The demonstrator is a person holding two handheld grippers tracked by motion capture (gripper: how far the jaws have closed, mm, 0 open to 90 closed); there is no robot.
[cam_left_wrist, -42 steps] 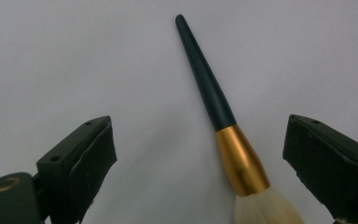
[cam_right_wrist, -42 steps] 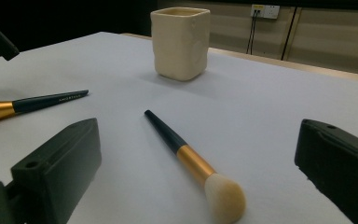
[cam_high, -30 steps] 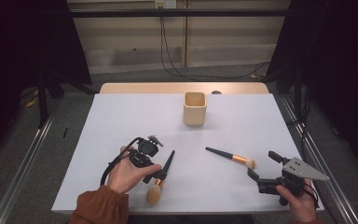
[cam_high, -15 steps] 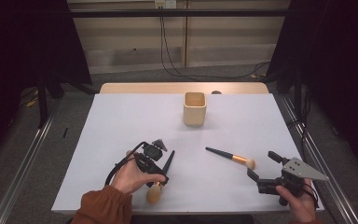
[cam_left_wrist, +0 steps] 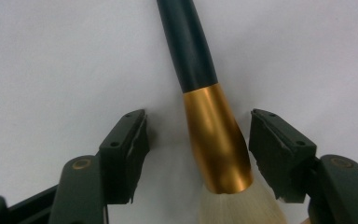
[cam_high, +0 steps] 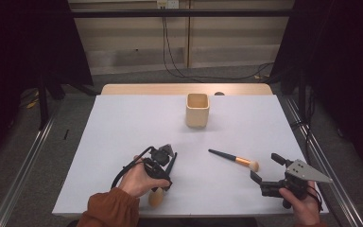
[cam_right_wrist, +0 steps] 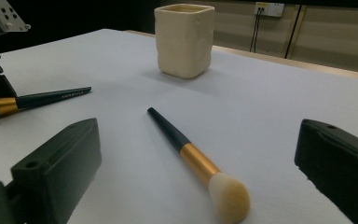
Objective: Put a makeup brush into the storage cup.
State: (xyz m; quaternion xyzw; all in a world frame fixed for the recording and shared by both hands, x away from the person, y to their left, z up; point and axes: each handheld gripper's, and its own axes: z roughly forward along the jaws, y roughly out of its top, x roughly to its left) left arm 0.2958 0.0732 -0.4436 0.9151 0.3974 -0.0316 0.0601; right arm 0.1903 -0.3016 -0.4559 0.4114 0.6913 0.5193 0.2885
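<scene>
The large brush lies near the tabletop's front edge, left of middle, bristles toward that edge. The left tool view shows its glossy black handle, tapered gold ferrule and pale bristles; from the high view the hand covers most of it. The left tool straddles the ferrule, jaws half-wide and just been closing, pads clear of it. A slimmer brush lies before the right tool, whose jaws gape wide. A cream squarish cup stands toward the back edge.
</scene>
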